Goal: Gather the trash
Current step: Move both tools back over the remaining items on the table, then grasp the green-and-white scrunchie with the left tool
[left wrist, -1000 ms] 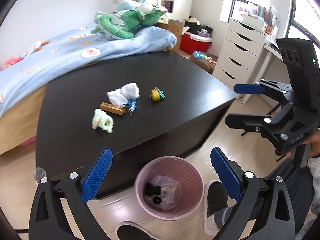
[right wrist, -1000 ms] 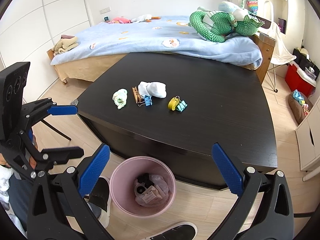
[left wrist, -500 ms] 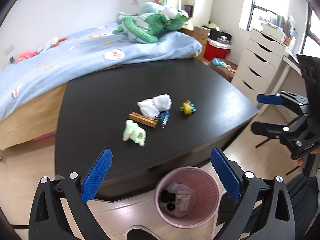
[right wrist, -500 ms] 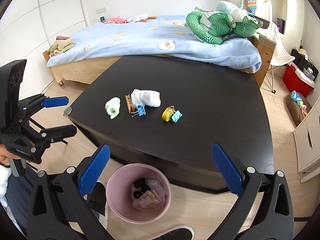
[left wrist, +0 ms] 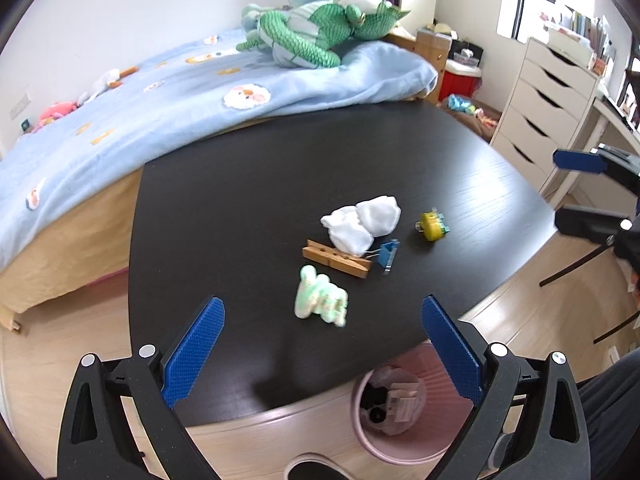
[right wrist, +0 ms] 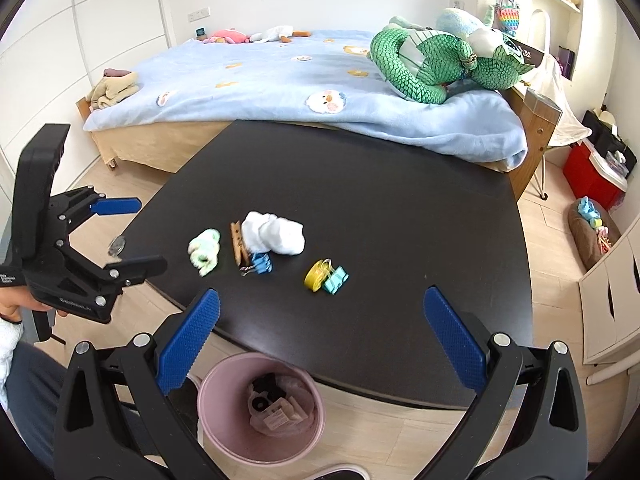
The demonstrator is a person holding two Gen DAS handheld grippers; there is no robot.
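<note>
On the black table point(left wrist: 248, 200) lie a crumpled pale green paper point(left wrist: 320, 297), a crumpled white tissue point(left wrist: 362, 224), a wooden clothespin point(left wrist: 335, 264), a blue binder clip point(left wrist: 387, 254) and a yellow tape roll with a teal clip point(left wrist: 432, 227). The same items show in the right wrist view: green paper point(right wrist: 205, 251), tissue point(right wrist: 274, 233), tape roll point(right wrist: 325, 275). A pink trash bin point(right wrist: 260, 404) with trash inside stands on the floor before the table. My left gripper point(left wrist: 322, 354) is open, just short of the green paper. My right gripper point(right wrist: 318, 338) is open above the table's front edge.
A bed with a blue blanket point(left wrist: 160, 96) and a green plush dragon point(left wrist: 316, 36) lies behind the table. White drawers point(left wrist: 552, 100) stand at the right. A red box point(right wrist: 592, 174) and floor clutter sit beyond the table's right end. A shoe point(left wrist: 316, 472) is beside the bin.
Both grippers have moved forward and up towards the table. The left one has closed in on the green paper; the bin has slid to the lower edge of both views.
</note>
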